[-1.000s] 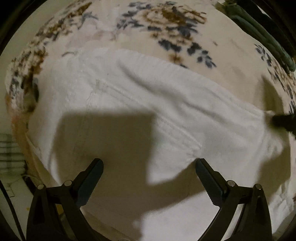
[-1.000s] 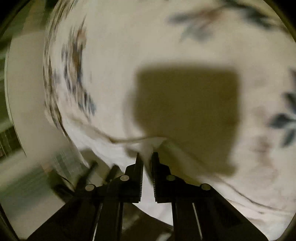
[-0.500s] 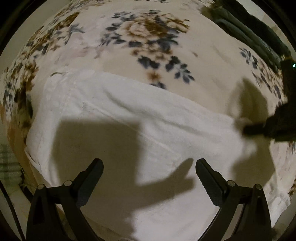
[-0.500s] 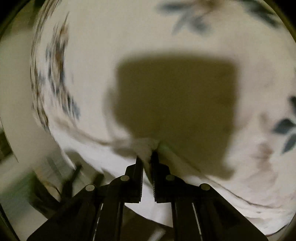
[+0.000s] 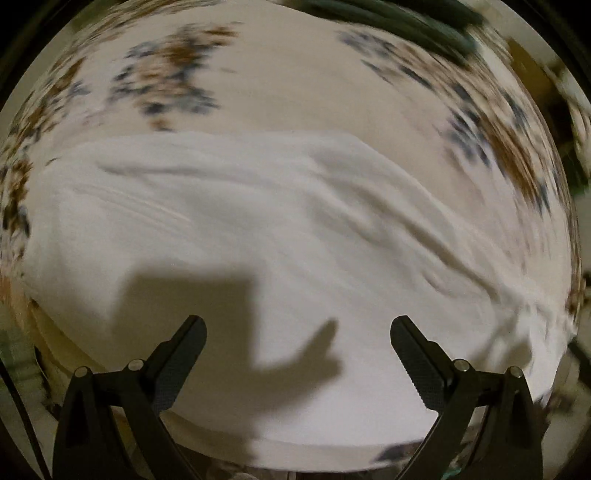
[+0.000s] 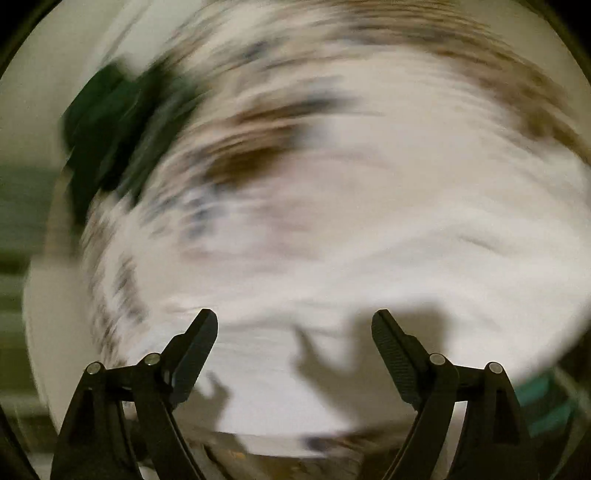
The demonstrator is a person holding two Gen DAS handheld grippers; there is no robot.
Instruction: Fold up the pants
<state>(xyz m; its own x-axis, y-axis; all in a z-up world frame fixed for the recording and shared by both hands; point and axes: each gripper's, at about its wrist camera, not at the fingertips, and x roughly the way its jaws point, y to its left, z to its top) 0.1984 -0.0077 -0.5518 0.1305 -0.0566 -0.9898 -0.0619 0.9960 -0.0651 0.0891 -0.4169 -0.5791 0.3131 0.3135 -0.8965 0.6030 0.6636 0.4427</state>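
The white pants [image 5: 236,236] lie spread flat on a flowered blanket [image 5: 295,85], filling the middle of the left wrist view. My left gripper [image 5: 298,326] hangs above their near part, open and empty. The right wrist view is heavily blurred; the pants show as a white area [image 6: 406,266] ahead of my right gripper [image 6: 294,321], which is open and empty above the cloth. Both grippers cast shadows on the fabric.
A dark green folded cloth [image 5: 399,18] lies at the far edge of the blanket; it also shows as a dark blur in the right wrist view [image 6: 118,122]. The blanket's near edge [image 5: 258,454] drops off below the pants.
My right gripper has let go of the pants' edge and opened, then swung away fast. The left view has shifted right; the left gripper stays open.
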